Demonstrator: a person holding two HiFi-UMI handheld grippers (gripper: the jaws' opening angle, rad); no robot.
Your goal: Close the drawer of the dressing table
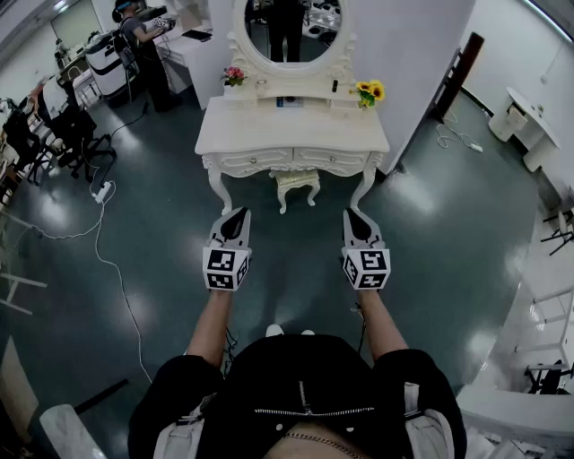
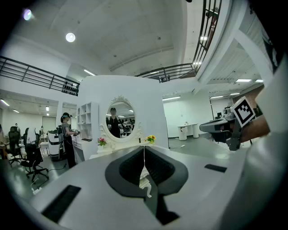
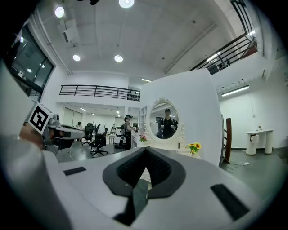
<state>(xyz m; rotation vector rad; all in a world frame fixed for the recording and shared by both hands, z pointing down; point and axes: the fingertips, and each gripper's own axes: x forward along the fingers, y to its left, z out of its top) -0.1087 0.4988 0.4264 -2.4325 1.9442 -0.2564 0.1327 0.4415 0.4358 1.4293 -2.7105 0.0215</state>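
Observation:
The white dressing table point(image 1: 291, 134) stands ahead against a white wall, with an oval mirror point(image 1: 292, 27) on top. Its two drawer fronts point(image 1: 256, 162) look flush with the table's front from here. Both grippers are held level over the floor, well short of the table and touching nothing. My left gripper point(image 1: 235, 213) is shut and empty, and its pads meet in a thin line in the left gripper view point(image 2: 144, 150). My right gripper point(image 1: 352, 215) is shut too, with nothing between its jaws point(image 3: 145, 155). Each gripper shows at the edge of the other's view.
A small white stool point(image 1: 295, 182) sits under the table. Pink flowers point(image 1: 234, 75) and yellow flowers point(image 1: 369, 91) stand on top. A person with a headset point(image 1: 143, 45), office chairs point(image 1: 63, 125) and a floor cable point(image 1: 108, 260) are at the left. Another white table point(image 1: 529, 116) stands at the right.

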